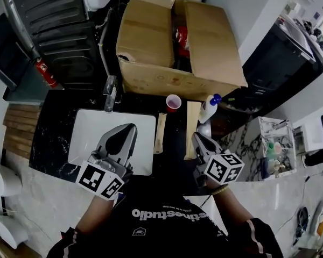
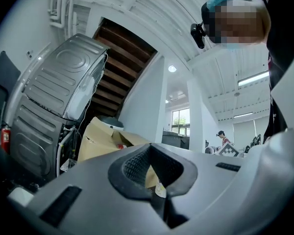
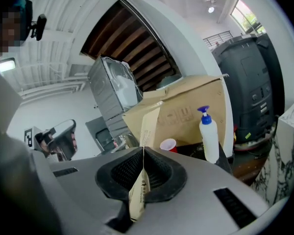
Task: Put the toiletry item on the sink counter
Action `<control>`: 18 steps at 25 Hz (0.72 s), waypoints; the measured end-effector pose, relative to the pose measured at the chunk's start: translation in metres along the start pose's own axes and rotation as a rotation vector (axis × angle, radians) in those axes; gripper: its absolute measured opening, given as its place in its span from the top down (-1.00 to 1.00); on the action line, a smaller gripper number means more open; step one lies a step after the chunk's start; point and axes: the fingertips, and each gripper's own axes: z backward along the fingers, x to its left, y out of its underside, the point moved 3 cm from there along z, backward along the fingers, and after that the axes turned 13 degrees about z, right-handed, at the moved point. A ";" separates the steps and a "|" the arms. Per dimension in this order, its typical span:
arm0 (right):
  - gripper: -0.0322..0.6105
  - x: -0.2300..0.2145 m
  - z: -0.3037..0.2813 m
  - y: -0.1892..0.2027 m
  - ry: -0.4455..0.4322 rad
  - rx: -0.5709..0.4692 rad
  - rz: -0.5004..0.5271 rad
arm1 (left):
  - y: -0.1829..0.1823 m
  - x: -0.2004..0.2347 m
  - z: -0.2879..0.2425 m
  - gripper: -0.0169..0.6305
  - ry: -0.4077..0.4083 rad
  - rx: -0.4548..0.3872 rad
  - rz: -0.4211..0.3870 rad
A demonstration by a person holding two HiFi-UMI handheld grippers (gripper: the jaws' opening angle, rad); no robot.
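Right gripper view shows the right claw (image 3: 143, 154) clenched on the slim tan toiletry carton (image 3: 147, 126) over the dark counter (image 1: 54, 138), so lower it flat before releasing; left claw (image 2: 154, 173) rests closed, empty.

A counter (image 1: 51, 138) holds a sink basin (image 1: 91, 130) at nine o'clock, with a cardboard box (image 1: 151, 42) behind at twelve. A cup (image 1: 173, 102) stands just before the box, and a pump bottle (image 1: 209, 109) at two o'clock. The left carton (image 1: 160, 133) and the right carton (image 1: 192, 122) lie side by side at centre.

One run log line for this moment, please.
left hand-held gripper: shut, empty | right hand-held gripper: shut on carton
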 end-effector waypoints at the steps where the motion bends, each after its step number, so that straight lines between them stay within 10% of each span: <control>1: 0.77 -0.006 -0.007 0.009 0.008 0.029 -0.019 | -0.001 0.002 0.001 0.91 -0.002 -0.004 0.002; 18: 0.77 -0.059 -0.092 0.135 0.128 0.373 -0.251 | 0.006 0.021 0.017 0.91 -0.059 0.005 0.078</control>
